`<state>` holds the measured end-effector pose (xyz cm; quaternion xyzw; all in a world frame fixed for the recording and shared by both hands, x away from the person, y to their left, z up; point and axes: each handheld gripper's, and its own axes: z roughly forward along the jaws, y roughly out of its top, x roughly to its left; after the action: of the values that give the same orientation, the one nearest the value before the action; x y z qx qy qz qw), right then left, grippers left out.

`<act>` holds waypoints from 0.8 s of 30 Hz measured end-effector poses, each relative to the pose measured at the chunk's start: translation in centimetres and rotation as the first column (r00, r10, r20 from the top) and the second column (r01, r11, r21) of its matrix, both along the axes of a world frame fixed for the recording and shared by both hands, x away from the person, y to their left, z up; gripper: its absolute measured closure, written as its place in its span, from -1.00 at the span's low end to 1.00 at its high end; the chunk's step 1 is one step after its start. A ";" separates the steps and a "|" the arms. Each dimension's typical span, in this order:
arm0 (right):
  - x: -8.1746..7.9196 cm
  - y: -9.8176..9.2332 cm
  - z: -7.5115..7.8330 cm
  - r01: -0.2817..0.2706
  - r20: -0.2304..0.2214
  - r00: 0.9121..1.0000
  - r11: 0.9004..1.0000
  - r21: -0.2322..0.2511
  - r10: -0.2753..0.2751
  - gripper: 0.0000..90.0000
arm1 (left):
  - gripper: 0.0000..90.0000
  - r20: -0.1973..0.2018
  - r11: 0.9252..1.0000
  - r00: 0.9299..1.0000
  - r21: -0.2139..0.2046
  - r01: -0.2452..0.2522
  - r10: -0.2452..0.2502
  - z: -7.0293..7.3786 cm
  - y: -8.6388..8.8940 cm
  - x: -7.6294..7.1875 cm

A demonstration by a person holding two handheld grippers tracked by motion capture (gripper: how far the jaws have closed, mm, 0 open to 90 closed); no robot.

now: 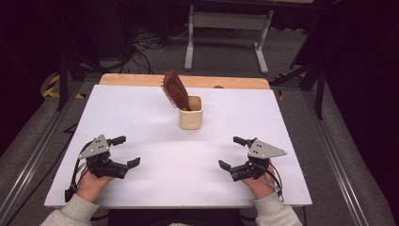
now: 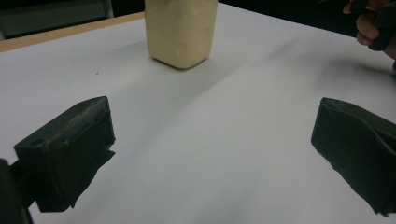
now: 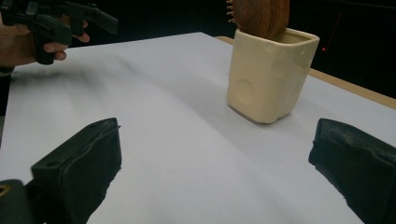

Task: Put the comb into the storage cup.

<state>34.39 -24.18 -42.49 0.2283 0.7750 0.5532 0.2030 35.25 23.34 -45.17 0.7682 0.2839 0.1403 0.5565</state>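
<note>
A cream square cup (image 1: 191,113) stands near the middle of the white table (image 1: 141,117), towards the far side. A brown hairbrush (image 1: 176,89) leans out of it to the left, bristles facing left. The cup (image 2: 181,30) is ahead in the left gripper view, and the cup (image 3: 268,74) with the brush (image 3: 259,16) is ahead in the right gripper view. My left gripper (image 1: 127,151) rests near the front left, open and empty. My right gripper (image 1: 231,152) rests near the front right, also open and empty. Both are well short of the cup.
A wooden strip (image 1: 136,79) runs along the table's far edge. Beyond it stand a white metal frame (image 1: 226,28) and cables on the floor. Metal rails (image 1: 33,155) flank the table on both sides.
</note>
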 end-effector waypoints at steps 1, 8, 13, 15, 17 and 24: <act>0.0 0.0 -0.1 0.001 -0.001 1.000 1.000 -0.002 -0.001 -0.95 | -0.99 -0.001 1.000 1.000 0.001 -0.008 0.008 -0.3 0.1 -0.1; -0.1 -0.3 -0.8 0.003 -0.017 1.000 1.000 -0.006 -0.003 -0.95 | -0.99 -0.017 0.998 0.999 -0.019 -0.052 0.051 -1.7 0.8 -0.6; -0.4 -0.2 -1.6 0.011 -0.031 0.999 1.000 -0.017 -0.011 -0.95 | -0.99 -0.025 0.998 0.997 -0.017 -0.068 0.067 -2.0 0.9 -0.8; -0.5 -0.1 -2.1 0.007 -0.044 0.999 1.000 -0.015 -0.008 -0.95 | -0.99 -0.020 0.998 0.998 -0.025 -0.063 0.063 -1.9 0.9 -0.8; -0.5 -0.1 -2.4 0.009 -0.050 0.999 1.000 -0.010 -0.010 -0.95 | -1.00 -0.021 0.997 0.998 -0.041 -0.062 0.061 -1.9 0.8 -0.8; -0.6 0.0 -2.4 0.013 -0.043 0.999 1.000 -0.006 -0.013 -0.96 | -1.00 -0.027 0.993 0.995 -0.067 -0.098 0.096 -1.6 1.1 -1.0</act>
<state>33.82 -24.19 -44.88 0.2447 0.7794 0.5444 0.1905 34.28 24.47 -46.78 0.7356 0.3321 0.1485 0.5715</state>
